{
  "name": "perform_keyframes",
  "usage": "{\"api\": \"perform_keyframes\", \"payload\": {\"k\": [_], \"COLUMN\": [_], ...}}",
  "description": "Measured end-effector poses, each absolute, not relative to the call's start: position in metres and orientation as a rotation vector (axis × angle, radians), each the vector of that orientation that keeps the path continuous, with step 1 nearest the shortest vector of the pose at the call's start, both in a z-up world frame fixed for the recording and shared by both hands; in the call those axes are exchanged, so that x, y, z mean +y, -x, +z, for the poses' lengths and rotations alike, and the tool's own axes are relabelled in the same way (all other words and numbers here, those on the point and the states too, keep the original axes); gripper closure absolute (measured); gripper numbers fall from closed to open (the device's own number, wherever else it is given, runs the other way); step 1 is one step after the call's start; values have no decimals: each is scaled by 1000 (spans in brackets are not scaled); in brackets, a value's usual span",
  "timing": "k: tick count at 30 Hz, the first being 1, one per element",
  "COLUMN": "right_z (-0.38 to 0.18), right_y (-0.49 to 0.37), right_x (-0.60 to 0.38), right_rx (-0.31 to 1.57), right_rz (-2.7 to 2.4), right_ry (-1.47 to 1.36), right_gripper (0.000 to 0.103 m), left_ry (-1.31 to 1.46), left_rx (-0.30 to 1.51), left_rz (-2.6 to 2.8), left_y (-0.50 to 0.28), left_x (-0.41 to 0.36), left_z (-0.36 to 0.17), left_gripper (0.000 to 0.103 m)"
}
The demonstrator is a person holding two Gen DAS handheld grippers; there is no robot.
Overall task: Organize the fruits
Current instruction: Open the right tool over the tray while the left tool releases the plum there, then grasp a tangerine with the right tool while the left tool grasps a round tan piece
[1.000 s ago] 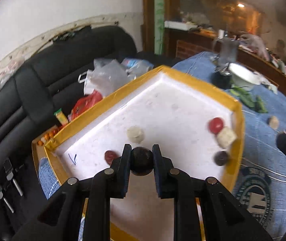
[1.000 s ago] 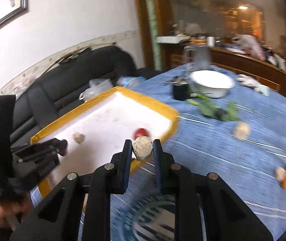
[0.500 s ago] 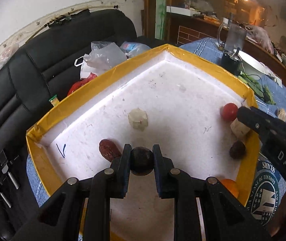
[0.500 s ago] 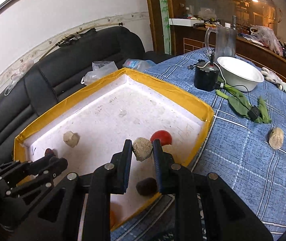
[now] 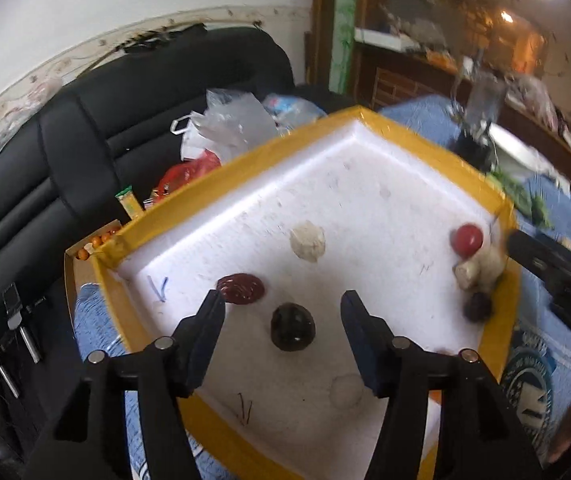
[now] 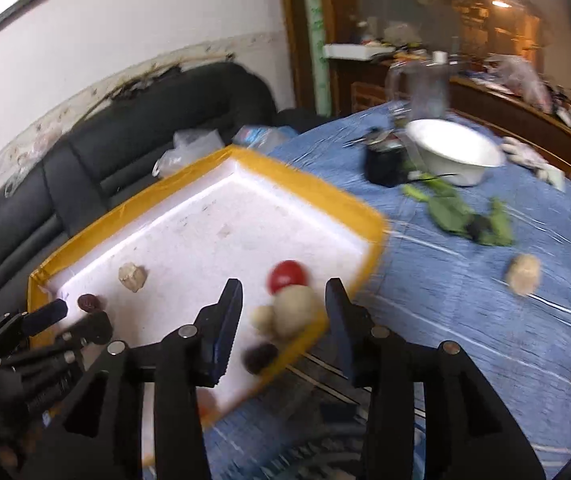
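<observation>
Both the left gripper (image 5: 283,326) and right gripper (image 6: 283,314) were seen spread wide, holding nothing. The dark fruit (image 5: 292,327) was lying inside the yellow-rimmed tray (image 5: 189,200), between the left fingers, judged deliberately deposited. The pale fruit (image 6: 293,314) was at the tray's right edge.

Left gripper (image 5: 283,312) springs wide open, and the dark round fruit (image 5: 293,327) it pinched now sits free on the white foam tray (image 5: 365,200). Right gripper (image 6: 283,308) opens too, its beige lumpy fruit (image 6: 293,314) dropped by the tray's edge, at six o'clock from the red round fruit (image 6: 288,275).
</observation>
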State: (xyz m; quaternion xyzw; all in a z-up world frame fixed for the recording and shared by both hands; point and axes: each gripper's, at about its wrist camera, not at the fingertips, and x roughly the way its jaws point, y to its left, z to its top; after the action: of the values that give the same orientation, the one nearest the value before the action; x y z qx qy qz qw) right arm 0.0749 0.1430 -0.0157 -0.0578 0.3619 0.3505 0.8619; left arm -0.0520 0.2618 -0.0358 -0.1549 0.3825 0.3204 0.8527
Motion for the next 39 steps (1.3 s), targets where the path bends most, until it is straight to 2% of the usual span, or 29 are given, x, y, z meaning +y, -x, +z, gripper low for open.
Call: {"api": "perform_keyframes", "payload": {"k": [4, 5, 8, 16, 18, 29, 39], "right_z": [-6, -6, -14, -52, -57, -76, -58], "right_y": [-61, -57, -50, -57, -66, -140, -108], "right_x": [79, 61, 4, -141, -154, -132, -192], "right_rx": [739, 740, 764, 857, 867, 908, 840], "right_rz": [645, 614, 521, 225, 205, 229, 182], "right_ry": [90, 82, 49, -89, -93, -6, -132], "right_gripper": [45, 41, 37, 37, 39, 71, 72], "left_ry": [336, 338, 336, 180, 128, 49, 48], "left_rx": [723, 708, 705, 760, 784, 815, 845], "left_rz": [678, 674, 617, 373, 317, 189, 0], "left_y": [61, 62, 54, 11, 0, -30, -88], "left_x": [248, 244, 223, 134, 112, 62, -12], "left_z": [-23, -21, -19, -25, -29, -36, -48], "left_gripper": [22, 22, 22, 22, 22, 22, 23]}}
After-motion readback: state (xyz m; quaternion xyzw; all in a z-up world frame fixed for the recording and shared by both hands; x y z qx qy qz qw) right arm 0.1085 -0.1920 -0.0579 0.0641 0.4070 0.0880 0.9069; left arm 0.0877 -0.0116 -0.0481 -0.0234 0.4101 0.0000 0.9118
